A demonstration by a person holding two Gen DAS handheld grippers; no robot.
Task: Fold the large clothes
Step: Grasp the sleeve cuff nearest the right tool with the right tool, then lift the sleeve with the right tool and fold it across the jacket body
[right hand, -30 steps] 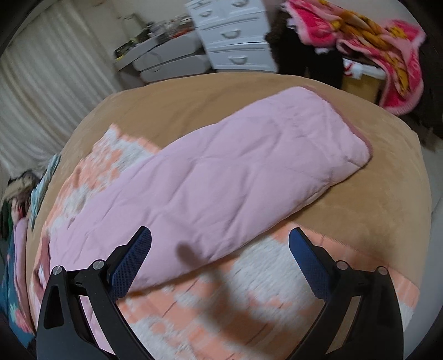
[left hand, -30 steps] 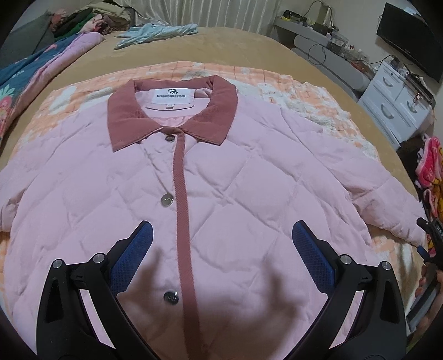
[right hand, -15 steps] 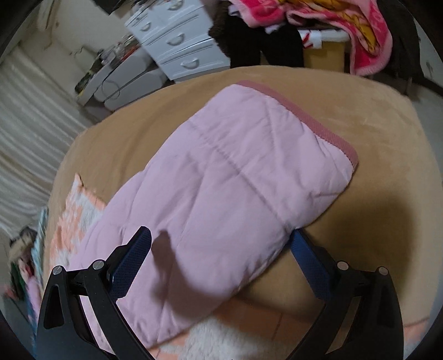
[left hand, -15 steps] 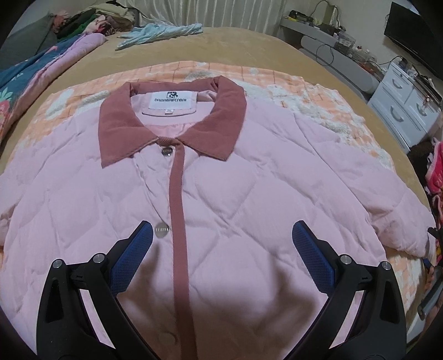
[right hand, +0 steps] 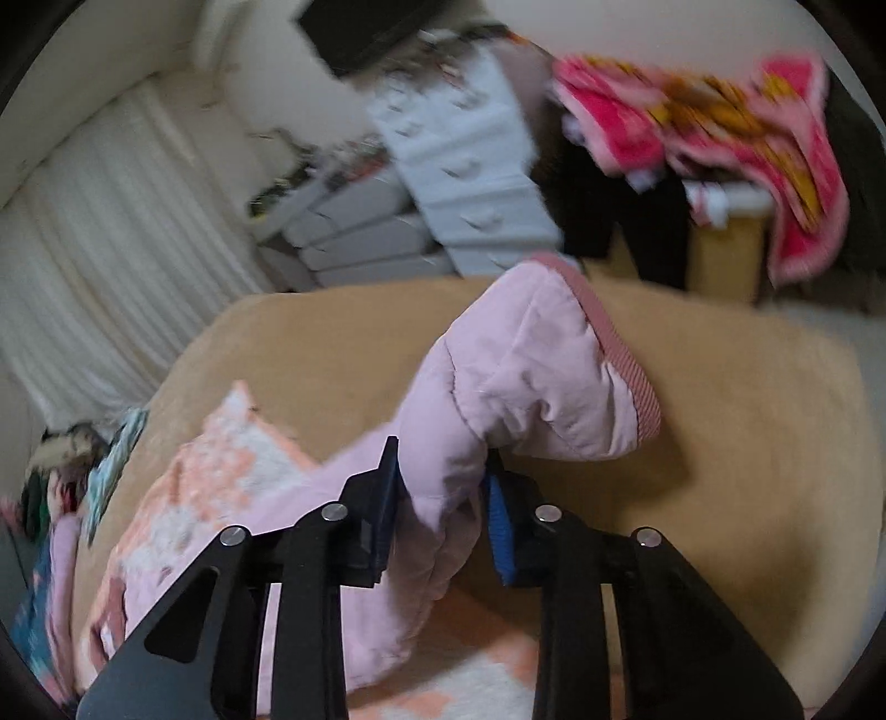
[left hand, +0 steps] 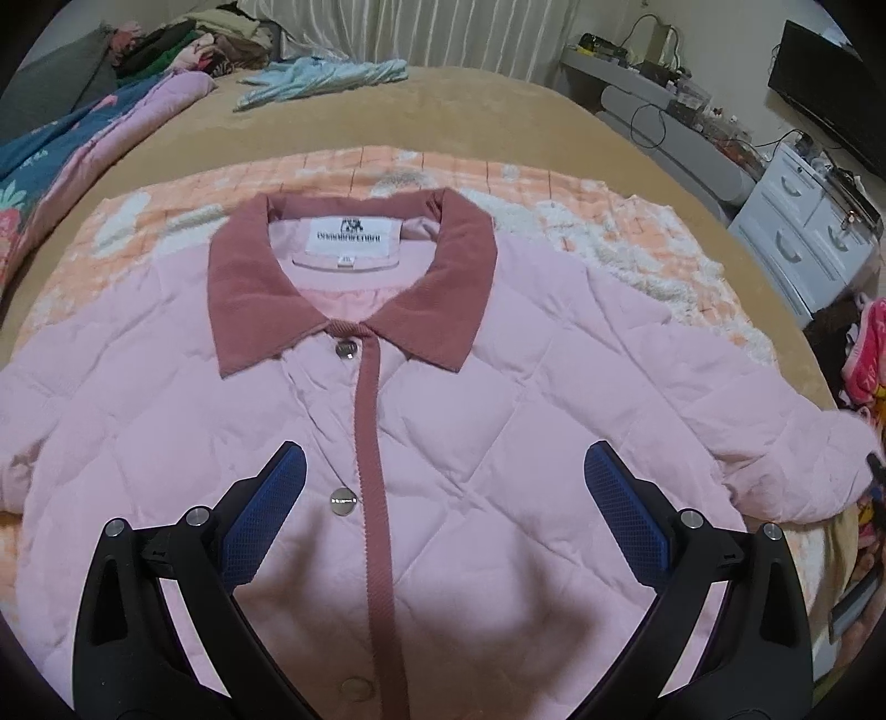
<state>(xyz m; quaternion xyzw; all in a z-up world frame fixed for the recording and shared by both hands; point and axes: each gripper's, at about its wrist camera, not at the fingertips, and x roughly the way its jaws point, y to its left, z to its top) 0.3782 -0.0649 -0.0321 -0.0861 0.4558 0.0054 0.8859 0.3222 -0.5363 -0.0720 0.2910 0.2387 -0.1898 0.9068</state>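
One pale pink quilted jacket (left hand: 498,421) with a dusty-rose corduroy collar (left hand: 354,288) lies face up and buttoned on a peach-and-white checked fleece blanket (left hand: 609,221), which covers the middle of a tan-covered bed (left hand: 498,111). Its long axis runs from the hem, nearest the left wrist camera, up to the collar, which points toward the far side of the bed. A rose placket strip (left hand: 374,471) runs down the front, and three round metal snap buttons show beside it, one just under the collar, one mid-chest (left hand: 342,501) and one near the hem. Two sleeves spread out sideways, one to each side.

The left tongs (left hand: 443,509) hang above the lower chest with their blue pads wide apart and nothing between them. The right tongs (right hand: 440,498) have just been closing and now pinch the sleeve (right hand: 531,376) a little short of its rose-trimmed cuff (right hand: 626,360); the cuff end stands lifted off the bed and flops beyond the pads. This view is blurred.

Beyond the bed stand one white chest of drawers (left hand: 803,243) and a pleated pale curtain (left hand: 421,33).
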